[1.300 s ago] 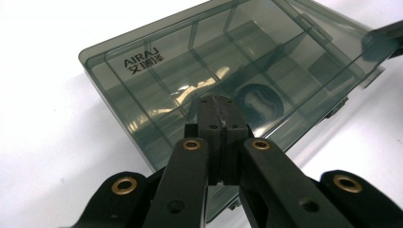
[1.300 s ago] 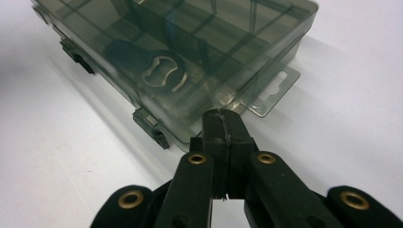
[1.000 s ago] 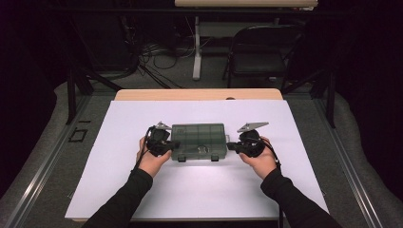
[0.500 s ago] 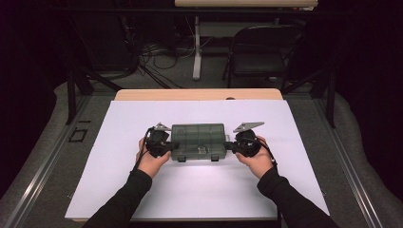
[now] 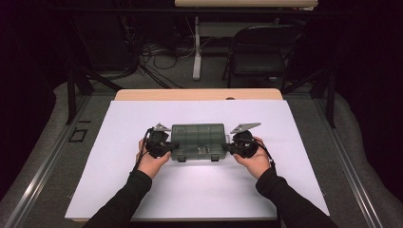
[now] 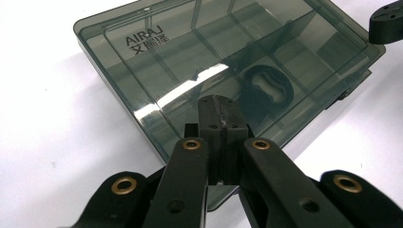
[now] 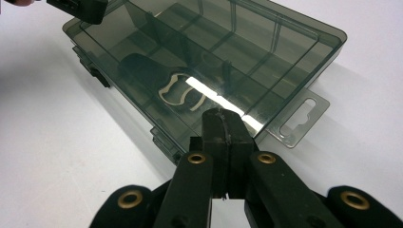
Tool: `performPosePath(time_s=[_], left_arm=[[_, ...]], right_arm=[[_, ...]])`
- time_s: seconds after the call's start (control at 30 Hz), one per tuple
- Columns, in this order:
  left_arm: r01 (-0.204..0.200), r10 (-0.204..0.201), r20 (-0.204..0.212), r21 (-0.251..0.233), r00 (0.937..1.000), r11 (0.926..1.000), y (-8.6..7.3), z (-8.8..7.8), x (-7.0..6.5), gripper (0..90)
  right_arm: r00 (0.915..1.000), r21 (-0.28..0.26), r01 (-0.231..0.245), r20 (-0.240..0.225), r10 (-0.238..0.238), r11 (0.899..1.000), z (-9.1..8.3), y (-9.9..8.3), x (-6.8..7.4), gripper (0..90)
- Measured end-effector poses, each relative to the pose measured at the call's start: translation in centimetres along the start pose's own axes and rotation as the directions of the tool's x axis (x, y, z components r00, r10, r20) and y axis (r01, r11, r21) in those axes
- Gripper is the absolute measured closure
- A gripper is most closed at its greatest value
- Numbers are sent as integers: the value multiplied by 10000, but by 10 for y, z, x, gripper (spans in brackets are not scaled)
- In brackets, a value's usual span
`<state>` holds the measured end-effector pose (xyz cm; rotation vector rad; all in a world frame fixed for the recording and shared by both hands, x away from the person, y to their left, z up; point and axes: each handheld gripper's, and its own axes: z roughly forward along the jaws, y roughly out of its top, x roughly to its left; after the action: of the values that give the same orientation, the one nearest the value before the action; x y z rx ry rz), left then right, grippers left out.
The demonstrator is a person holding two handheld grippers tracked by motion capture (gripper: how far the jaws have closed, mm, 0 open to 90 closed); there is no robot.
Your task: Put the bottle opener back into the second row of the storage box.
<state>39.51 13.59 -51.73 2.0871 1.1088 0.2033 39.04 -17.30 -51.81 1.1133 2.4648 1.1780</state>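
While one smoked-plastic organiser box [image 5: 198, 141] lies flat on the white sheet [image 5: 199, 190] covering the desk [image 5: 199, 94], two tools bracket it, one at each short end. The box sits near the middle of the desk, slightly toward the far edge, with its lid closed and its two front latches [image 5: 197, 157] facing the near edge.

The left tool [image 5: 168, 147] has its jaws pressed together with nothing between them; in the left gripper view the joined tips [image 6: 216, 118] lie over the left end of the box, at its lid edge. The right tool [image 5: 229, 148] is likewise pressed together and holds nothing; in the right gripper view its joined tips [image 7: 223, 126] meet the right end of the box, just beside the clear hang tab [image 7: 300, 118] that projects from that end.

Inside the box, thin dividers [image 6: 280, 45] form several compartments. Through the tinted lid, one dark rounded piece [image 6: 264, 90] is visible in a compartment near the front wall; what it is cannot be told. The remaining compartments look empty. Raised lettering [image 6: 145, 42] marks one lid corner.
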Motion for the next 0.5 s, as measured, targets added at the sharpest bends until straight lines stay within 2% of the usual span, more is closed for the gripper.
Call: performPosePath(time_s=[0.5], left_arm=[[-58,58,-47,-8,10000,10000,0,1,-2,900]], right_arm=[[10000,17,63,77,-63,10000,0,0,1,900]])
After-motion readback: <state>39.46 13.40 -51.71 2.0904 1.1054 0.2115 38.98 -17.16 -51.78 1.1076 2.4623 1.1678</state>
